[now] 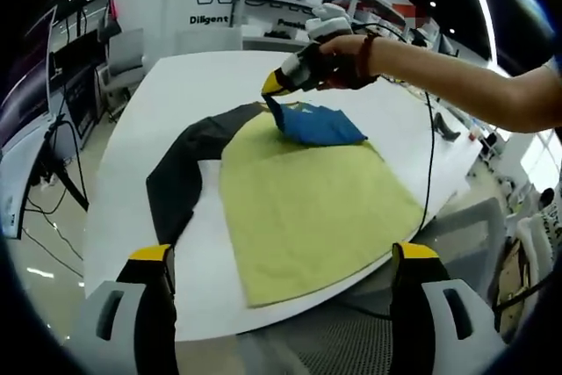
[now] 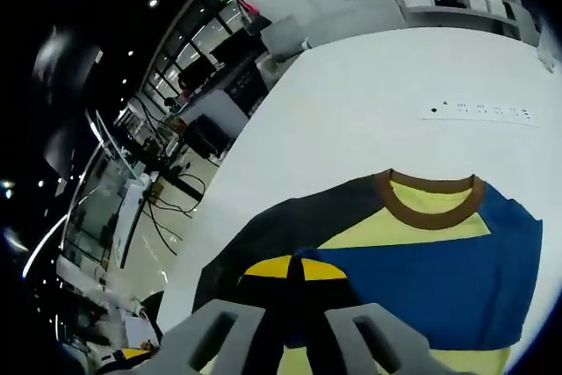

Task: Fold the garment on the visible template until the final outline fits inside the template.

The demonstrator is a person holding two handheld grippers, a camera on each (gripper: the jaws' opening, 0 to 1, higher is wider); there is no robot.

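At the bottom of the left gripper view, the left gripper (image 1: 279, 265) stands with its two yellow-tipped jaws wide apart and nothing between them, held back from the table edge, likely so that it stays out of the way while the other hand works. Just beyond them, in the middle of the frame, lies the garment (image 1: 307, 195) on the white table (image 1: 176, 85): a broad yellow-green panel spread flat, a dark sleeve (image 1: 180, 173) trailing off to the left of centre, and a blue part bunched at the upper middle. I cannot make out a separate template under the cloth.

Farther up, the right gripper (image 1: 274, 87), held in a person's hand (image 1: 338, 61), pinches the blue fabric at its top edge and lifts it, apparently to carry that part over the yellow panel as a fold.

In the right gripper view, its jaws meet at the lower middle, closed on the blue cloth, with the brown collar (image 2: 430, 204) beyond them at centre right and a power strip (image 2: 479, 113) farther off at the upper right.
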